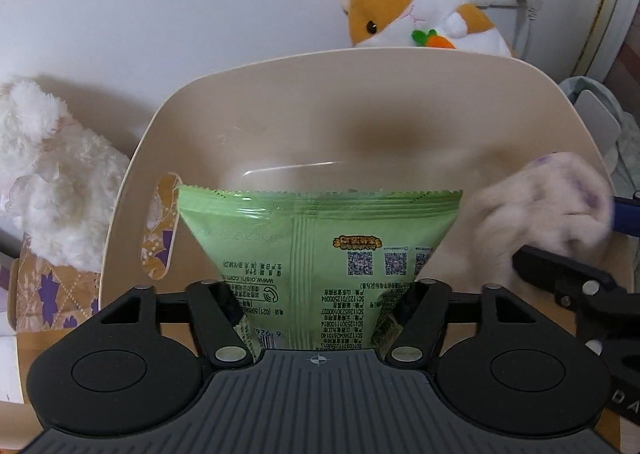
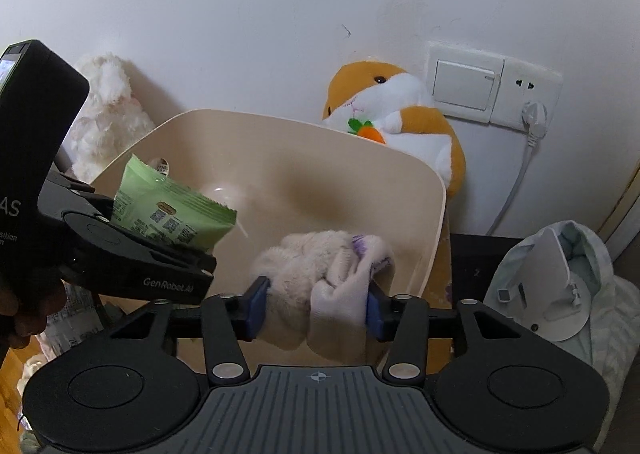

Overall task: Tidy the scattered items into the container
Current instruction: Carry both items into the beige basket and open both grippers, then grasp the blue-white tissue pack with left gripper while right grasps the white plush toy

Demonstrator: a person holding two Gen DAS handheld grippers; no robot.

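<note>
Right wrist view has the big beige container (image 2: 424, 190) filling the middle, sitting against the white wall (image 2: 240, 14), open side up. Behind its far rim there's an orange and white hamster plush (image 2: 404, 110) with a little carrot, and a fluffy white plush (image 2: 108, 110) off past its left corner. A wall switch and socket (image 2: 492, 88) sit to the right of the hamster with a plug in it.

Left gripper (image 1: 320, 286) is pointed down into the container with a green snack bag (image 1: 320, 238) between its fingers, printed back facing the camera. Jaws look spread pretty wide, and honestly I can't tell if the pads are pressing the bag or it's just sitting loose there.

Right gripper (image 2: 316, 306) is over the container's near right side, a fuzzy pale pink sock bundle (image 2: 320, 270) wedged between its blue pads (image 2: 258, 306). Jaws sit about halfway apart and both pads touch the fluff.
</note>
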